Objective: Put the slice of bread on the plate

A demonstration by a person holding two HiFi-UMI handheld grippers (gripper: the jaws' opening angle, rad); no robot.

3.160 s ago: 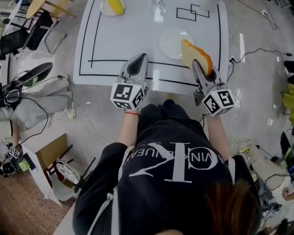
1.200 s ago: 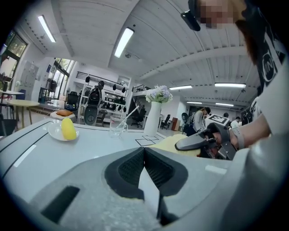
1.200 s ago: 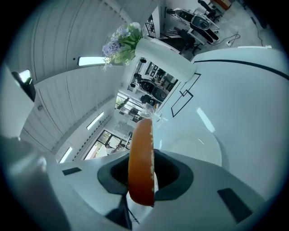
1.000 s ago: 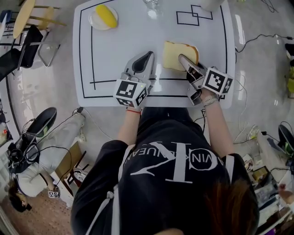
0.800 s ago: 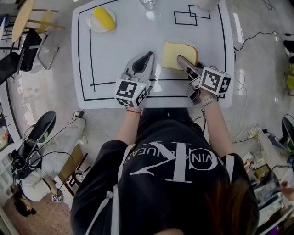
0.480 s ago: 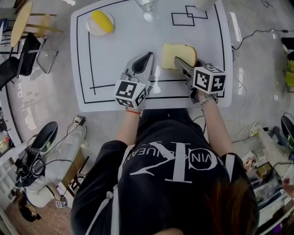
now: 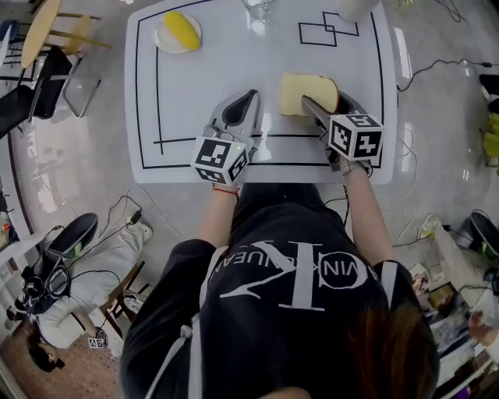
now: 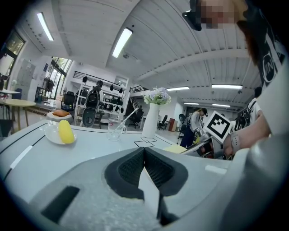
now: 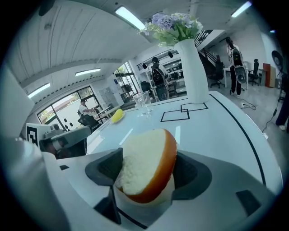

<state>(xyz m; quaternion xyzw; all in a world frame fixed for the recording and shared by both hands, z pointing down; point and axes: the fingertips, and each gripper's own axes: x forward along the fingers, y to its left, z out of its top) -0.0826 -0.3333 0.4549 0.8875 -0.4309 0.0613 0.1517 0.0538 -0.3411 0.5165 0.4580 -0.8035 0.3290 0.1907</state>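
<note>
The slice of bread (image 7: 304, 92), pale with an orange-brown crust, lies low on the white table (image 7: 203, 93), just right of centre. The white plate barely shows under it in the head view. In the right gripper view a white edge (image 9: 146, 203) shows beneath the bread (image 9: 146, 167). My right gripper (image 7: 323, 101) reaches over the slice's right part. Its jaws have just been opening and stand apart, with the bread leaning between them (image 9: 149, 155). My left gripper (image 7: 248, 95) rests to the left of the bread, shut and empty (image 8: 144, 151).
At the table's far left a small plate holds a yellow item (image 7: 178, 30). A drinking glass (image 7: 261, 8) and a white vase with flowers (image 9: 195, 72) stand at the far edge. Black tape lines (image 7: 327, 30) mark the tabletop. Chairs and cables lie on the floor around.
The right gripper has rolled, so its marker cube now faces up, and its jaws have spread around the bread. The bread, held above the plate earlier, now lies low. The left gripper stayed put.
</note>
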